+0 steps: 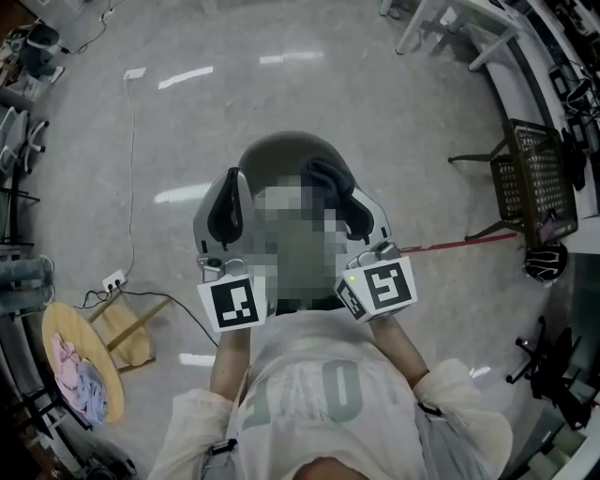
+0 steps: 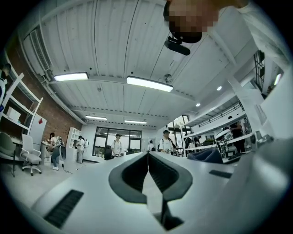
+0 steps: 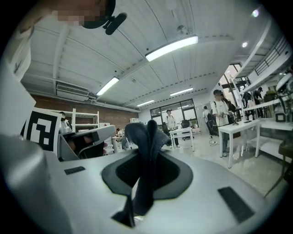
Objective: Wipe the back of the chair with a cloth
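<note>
Both grippers are held up close under the head camera, pointing upward. My right gripper (image 1: 339,192) (image 3: 147,157) is shut on a dark blue-grey cloth (image 3: 145,135) (image 1: 324,175), which bunches out above the jaws. My left gripper (image 1: 229,199) (image 2: 147,157) is shut, pads pressed together with nothing between them. The cloth (image 2: 207,155) also shows at the right in the left gripper view. A black mesh chair (image 1: 530,176) stands on the floor far to the right, apart from both grippers.
A round wooden stool (image 1: 67,328) with pink and blue cloths (image 1: 77,377) on it stands at the lower left, beside a power strip and cable (image 1: 114,278). White desks (image 1: 469,28) line the upper right. Several people stand in the distance (image 2: 116,145).
</note>
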Demonstrator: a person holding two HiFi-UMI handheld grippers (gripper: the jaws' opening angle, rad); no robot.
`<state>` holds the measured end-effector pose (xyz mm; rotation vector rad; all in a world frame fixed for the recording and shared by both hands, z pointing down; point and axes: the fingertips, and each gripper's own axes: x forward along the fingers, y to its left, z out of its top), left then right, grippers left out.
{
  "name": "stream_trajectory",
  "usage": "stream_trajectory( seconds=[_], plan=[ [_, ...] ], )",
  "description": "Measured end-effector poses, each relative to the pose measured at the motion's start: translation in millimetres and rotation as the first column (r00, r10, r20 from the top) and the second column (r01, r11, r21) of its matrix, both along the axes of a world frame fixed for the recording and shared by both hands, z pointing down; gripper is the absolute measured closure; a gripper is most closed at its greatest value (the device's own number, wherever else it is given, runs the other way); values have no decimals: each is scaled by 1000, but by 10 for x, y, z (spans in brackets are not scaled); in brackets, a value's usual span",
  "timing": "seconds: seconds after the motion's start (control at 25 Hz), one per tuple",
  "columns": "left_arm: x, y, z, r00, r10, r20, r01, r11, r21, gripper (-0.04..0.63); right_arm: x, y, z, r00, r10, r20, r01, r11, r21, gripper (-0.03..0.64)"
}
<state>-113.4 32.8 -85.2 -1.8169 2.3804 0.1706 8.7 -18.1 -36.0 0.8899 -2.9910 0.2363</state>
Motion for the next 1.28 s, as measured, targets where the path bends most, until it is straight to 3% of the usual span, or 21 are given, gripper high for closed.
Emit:
stream_trajectory(
  seconds=[0.24, 0.56, 0.84, 1.04, 1.28],
  plan=[
    [-33, -5, 12, 1000, 27, -13, -26, 1000, 6, 578, -39, 25, -37, 1000, 21, 6, -21, 1000, 7, 557],
    [-170, -191, 352, 1000, 17, 26, -15, 999, -44, 578, -369, -189, 179, 1000, -5, 10, 5, 1000, 12, 557],
    [-636, -338, 1252, 998, -53, 20, 53, 999, -4, 580, -1042, -418, 1127, 995, -81, 66, 84, 996, -41, 557],
    [-834, -267, 1954, 995, -101, -20, 100, 994, -41, 580, -1402, -368, 1814, 990, -128, 60, 133, 988, -81, 557],
    [-970, -88, 2436, 989, -140, -38, 137, 987, -81, 578, -1759, -377, 2241, 986, -148, 82, 157, 981, -118, 557]
  ],
)
